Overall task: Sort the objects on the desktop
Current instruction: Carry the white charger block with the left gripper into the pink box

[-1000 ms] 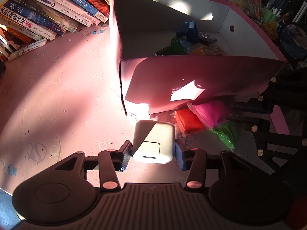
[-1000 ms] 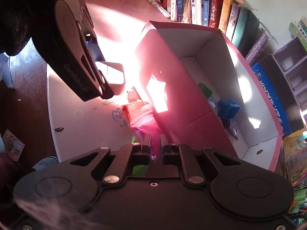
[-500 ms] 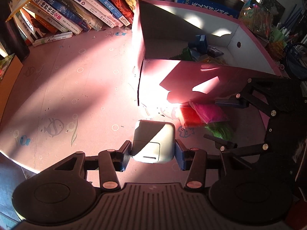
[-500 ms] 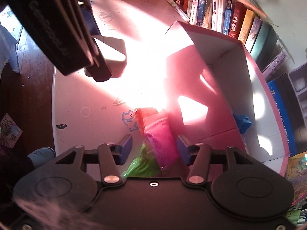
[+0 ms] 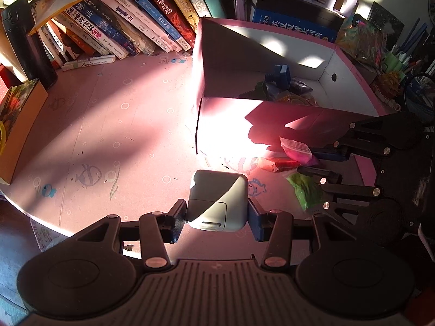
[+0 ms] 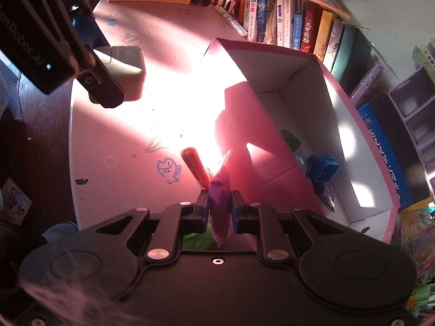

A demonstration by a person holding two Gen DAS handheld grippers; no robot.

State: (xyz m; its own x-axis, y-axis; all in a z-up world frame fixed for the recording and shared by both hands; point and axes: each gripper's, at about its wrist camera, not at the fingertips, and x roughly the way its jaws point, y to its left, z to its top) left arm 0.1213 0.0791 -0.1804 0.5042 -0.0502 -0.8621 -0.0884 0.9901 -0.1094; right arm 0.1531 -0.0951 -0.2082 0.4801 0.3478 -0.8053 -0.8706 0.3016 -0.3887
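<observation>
My left gripper (image 5: 217, 217) is shut on a white earbud case (image 5: 218, 203) and holds it above the pink desk (image 5: 108, 125); the case also shows in the right wrist view (image 6: 122, 68). My right gripper (image 6: 220, 212) is shut on a magenta clay bag (image 6: 220, 206), lifted beside the pink cardboard box (image 6: 272, 146). The bag also shows in the left wrist view (image 5: 296, 149). An orange clay bag (image 6: 194, 167) and a green clay bag (image 5: 304, 190) lie on the desk below it. The box (image 5: 231, 125) holds a blue block (image 5: 281, 76) and other small items.
A row of leaning books (image 5: 122, 35) lines the back of the desk. A black flask (image 5: 30, 43) and an orange book (image 5: 19, 125) stand at the left. A marker (image 5: 87, 62) lies before the books. Stationery clutter (image 5: 394, 62) sits right of the box.
My left gripper has risen and pulled back with the case. My right gripper has shut on the magenta bag and lifted it off the orange and green bags.
</observation>
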